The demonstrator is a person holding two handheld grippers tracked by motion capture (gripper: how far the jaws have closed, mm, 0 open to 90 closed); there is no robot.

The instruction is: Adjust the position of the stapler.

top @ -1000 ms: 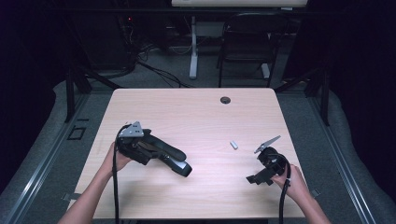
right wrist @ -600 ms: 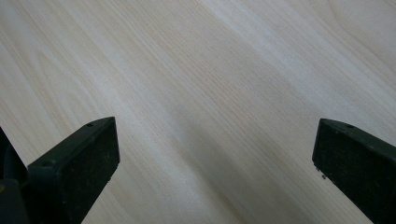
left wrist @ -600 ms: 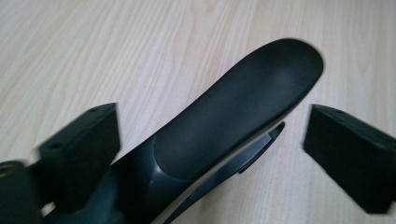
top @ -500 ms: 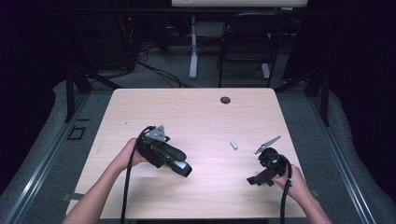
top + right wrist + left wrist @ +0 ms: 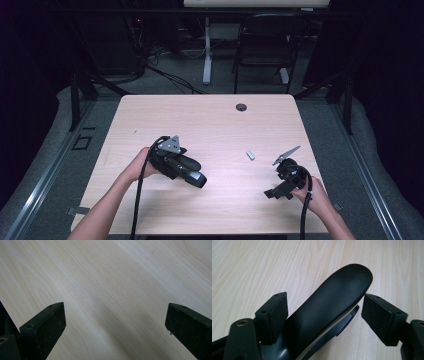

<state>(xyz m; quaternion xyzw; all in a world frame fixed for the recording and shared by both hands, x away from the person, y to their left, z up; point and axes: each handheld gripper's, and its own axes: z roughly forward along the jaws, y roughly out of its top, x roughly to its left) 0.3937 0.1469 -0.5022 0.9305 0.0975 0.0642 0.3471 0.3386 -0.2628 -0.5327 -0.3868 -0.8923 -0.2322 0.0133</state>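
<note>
1. Left gripper (image 5: 181, 167) sits low over the light wood worktop (image 5: 210, 120), left of centre in the high view, with the person's left hand (image 5: 142, 167) at its rear.
2. Black stapler (image 5: 194, 176) lies flat on the worktop and pokes out from the left gripper towards the lower right.
3. In the left gripper view the stapler (image 5: 332, 300) runs up between the fingers (image 5: 272, 313), rounded end past the pads.
4. Left fingers have just been closing with the stapler between them. One pad is right against its side and the other (image 5: 382, 317) is just beside it with a thin gap. No firm pinch is visible.
5. Right gripper (image 5: 274, 193) is near the worktop's front right edge, held by the right hand (image 5: 312, 195), well apart from the stapler.
6. Right fingers (image 5: 45, 327) are spread wide over bare wood with nothing between them.
7. Small pale grey piece (image 5: 250, 155) lies between the two grippers, nearer the right one and touching neither.
8. Round dark grommet (image 5: 241, 107) sits near the far edge.
</note>
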